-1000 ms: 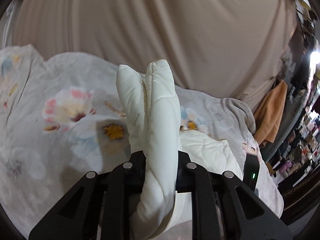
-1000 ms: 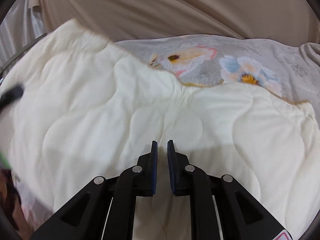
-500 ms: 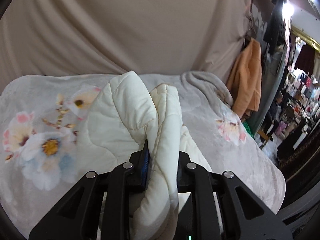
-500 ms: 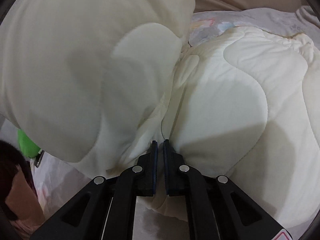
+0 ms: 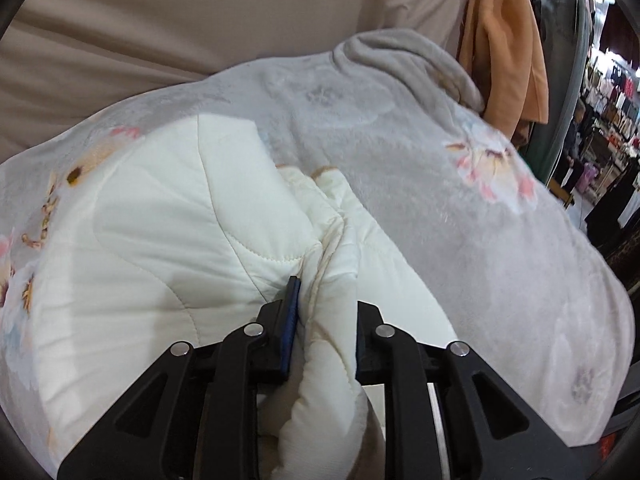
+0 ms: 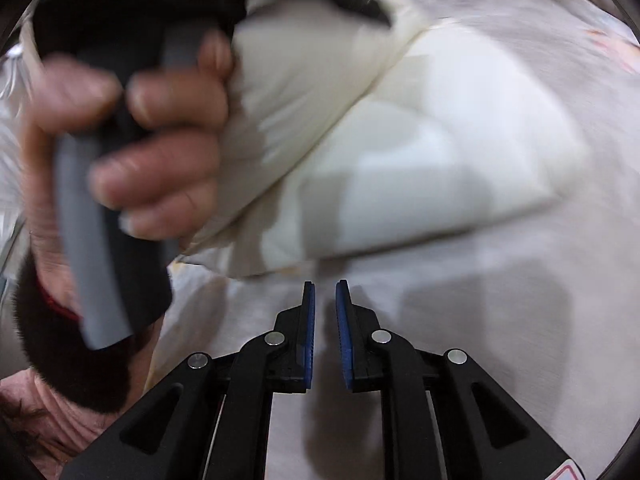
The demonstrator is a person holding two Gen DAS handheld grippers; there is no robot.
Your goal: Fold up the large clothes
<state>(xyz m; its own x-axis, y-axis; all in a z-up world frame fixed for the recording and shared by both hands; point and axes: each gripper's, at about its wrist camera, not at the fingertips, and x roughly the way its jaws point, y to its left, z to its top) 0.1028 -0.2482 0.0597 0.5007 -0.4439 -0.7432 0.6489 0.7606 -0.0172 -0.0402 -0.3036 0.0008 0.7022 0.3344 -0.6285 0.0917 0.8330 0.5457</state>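
While we carry the fold over: progress and gaps.
Garment: we have the cream quilted garment (image 5: 192,240) doubled over on the floral blanket (image 5: 460,208).
Left gripper (image 5: 320,312): pinching its bunched edge.
Right gripper (image 6: 325,312): pads slightly parted, having just opened, nothing between them.
Left to do: we judge setting down, releasing, further folds.
Hidden: right view blurred; left hand (image 6: 140,140) blocks much; the garment's near end is cut off.

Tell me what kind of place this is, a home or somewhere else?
Probably a clothing shop or market stall, not a home. Racks of hanging clothes fill the far right, an orange coat hangs nearby, and the white quilted garment lies on a flowered blanket before a beige cloth backdrop.
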